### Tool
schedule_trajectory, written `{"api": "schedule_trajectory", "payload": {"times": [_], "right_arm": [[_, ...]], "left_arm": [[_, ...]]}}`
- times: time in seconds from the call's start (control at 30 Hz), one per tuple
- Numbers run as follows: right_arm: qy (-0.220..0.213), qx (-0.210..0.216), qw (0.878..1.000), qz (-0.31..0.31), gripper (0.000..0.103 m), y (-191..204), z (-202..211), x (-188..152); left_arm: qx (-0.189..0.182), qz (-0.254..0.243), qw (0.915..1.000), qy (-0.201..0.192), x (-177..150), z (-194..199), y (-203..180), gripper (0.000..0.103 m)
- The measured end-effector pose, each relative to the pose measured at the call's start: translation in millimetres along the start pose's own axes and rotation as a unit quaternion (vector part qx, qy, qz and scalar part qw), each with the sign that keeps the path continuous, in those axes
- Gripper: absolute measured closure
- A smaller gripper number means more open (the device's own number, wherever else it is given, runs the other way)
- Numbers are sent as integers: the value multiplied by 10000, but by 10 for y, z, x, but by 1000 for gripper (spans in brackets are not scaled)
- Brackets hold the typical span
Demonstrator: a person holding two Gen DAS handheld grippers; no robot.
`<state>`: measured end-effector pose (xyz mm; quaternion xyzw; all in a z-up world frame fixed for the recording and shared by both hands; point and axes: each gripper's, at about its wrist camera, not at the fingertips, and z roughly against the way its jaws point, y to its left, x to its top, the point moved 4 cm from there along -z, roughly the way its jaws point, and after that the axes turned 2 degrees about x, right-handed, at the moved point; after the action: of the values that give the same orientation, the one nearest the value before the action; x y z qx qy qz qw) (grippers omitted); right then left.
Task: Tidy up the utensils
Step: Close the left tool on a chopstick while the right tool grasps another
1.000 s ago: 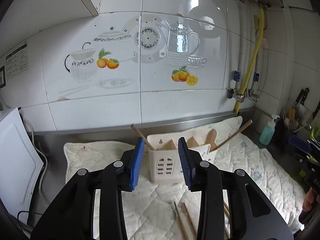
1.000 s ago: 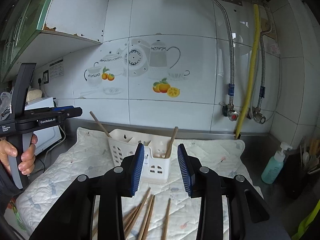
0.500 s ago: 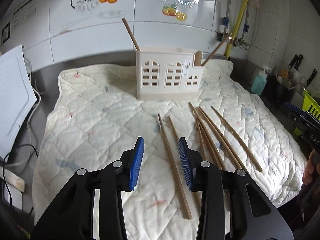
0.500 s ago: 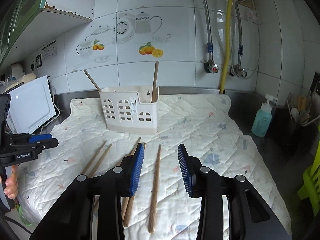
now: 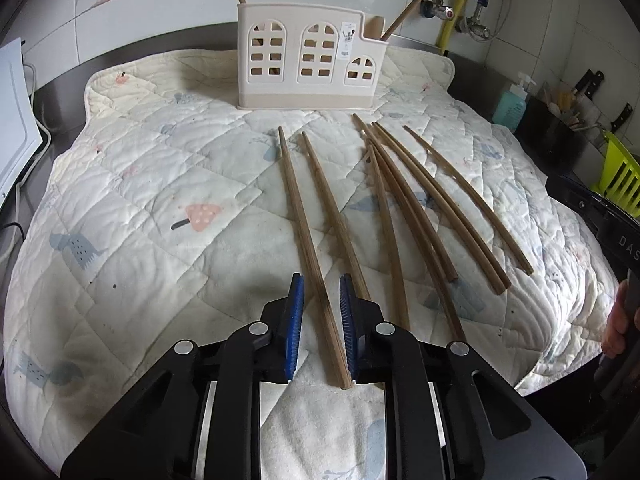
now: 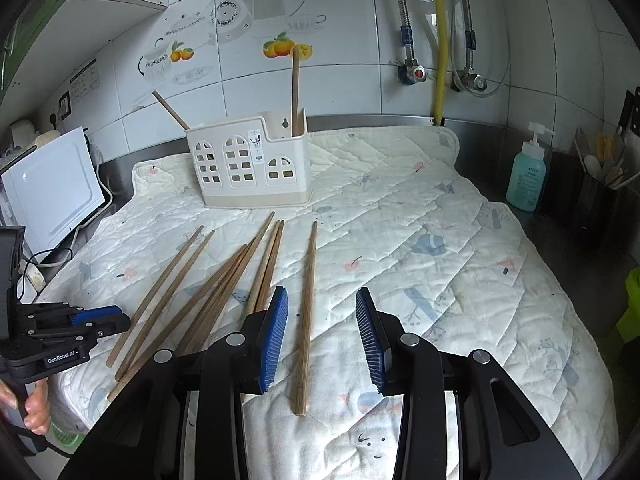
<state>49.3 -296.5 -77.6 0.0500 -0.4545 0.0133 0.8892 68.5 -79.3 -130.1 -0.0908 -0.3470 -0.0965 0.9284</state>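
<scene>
Left gripper (image 5: 321,312): lowered from holder (image 5: 310,58) to quilt, fingers closing around leftmost chopstick (image 5: 306,240) (pickup beginning). Right gripper (image 6: 322,336): fingers apart over rightmost chopstick (image 6: 307,312).

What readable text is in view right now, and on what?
"GenRobot.AI": side of the left gripper, right wrist view.
"DAS", cut off at the frame edge: right gripper body, left wrist view.
Holder sticker, soap bottle label, wall notice: too small to read.
</scene>
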Motion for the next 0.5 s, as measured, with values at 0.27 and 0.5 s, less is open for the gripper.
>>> {"api": "schedule_trajectory", "payload": {"times": [0.27,0.5], "right_arm": [[208,54,9998,-39,68,8,-96,-156],[402,60,9992,43,69,42,-185,-286]], "left_arm": [[164,13,9999,-2,-59,-88,-15,86],[580,-329,9977,-82,-42,-96,-74,96]]}}
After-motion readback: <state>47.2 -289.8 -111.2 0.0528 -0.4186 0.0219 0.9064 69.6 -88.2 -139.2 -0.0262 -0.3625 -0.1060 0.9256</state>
